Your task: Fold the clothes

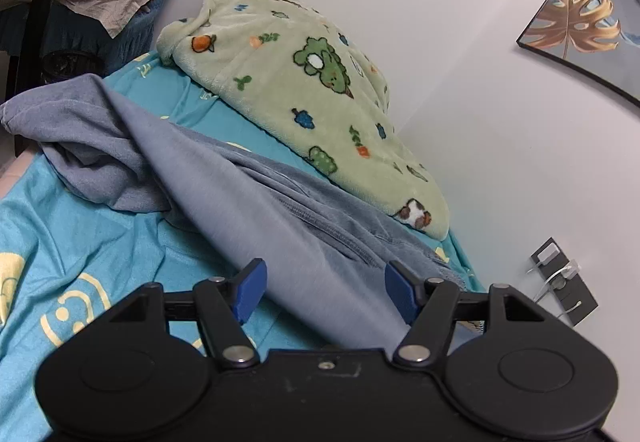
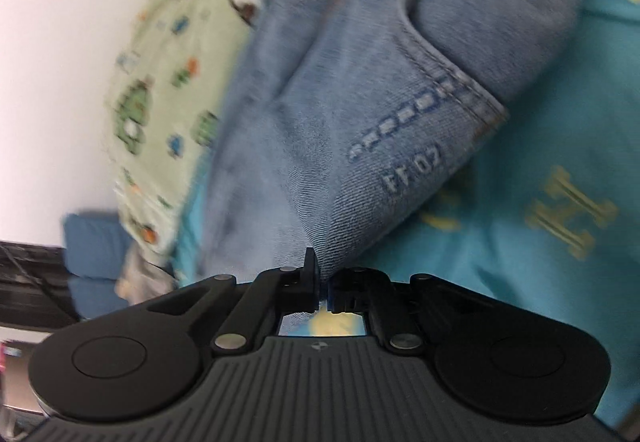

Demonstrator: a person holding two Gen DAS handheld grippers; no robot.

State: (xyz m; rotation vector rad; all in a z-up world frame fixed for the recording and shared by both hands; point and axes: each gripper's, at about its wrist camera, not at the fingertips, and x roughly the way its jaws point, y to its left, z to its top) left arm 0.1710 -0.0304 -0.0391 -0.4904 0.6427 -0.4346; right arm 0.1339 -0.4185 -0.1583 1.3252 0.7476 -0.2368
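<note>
1. the task's thing is a blue-grey garment (image 1: 248,178), soft jersey on one face and denim-like twill on the other. it lies on a bed with a turquoise printed sheet (image 1: 60,234), running from about 10 o'clock in the left wrist view down toward 6 o'clock, where it passes between the fingers of the left claw (image 1: 325,292).

2. the left claw is spread wide. its blue pads sit on either side of a raised ridge of the cloth and grip nothing.

3. the right claw (image 2: 322,282) is pinched closed on an edge of the same garment (image 2: 360,90). cloth fans up from the jaws toward 12 o'clock, and a stitched hem with printed characters shows at about 2 o'clock. this view is blurred, so finer detail is unclear.

4. as for progress, the garment is bunched and ridged, with a lump at 10 o'clock in the left view and no flat, squared layers anywhere visible. i judge that folding is under way but far from a neat finish: one edge is lifted and the rest is rumpled on the sheet.

5. what is left, by my reading, is to flatten the cloth, bring edges together and lay it in a tidy stack.

6. a green fleece blanket (image 1: 304,90) with animal prints is heaped along the wall at 1 o'clock, just beside the garment. whether it is part of the job i cannot tell.
</note>
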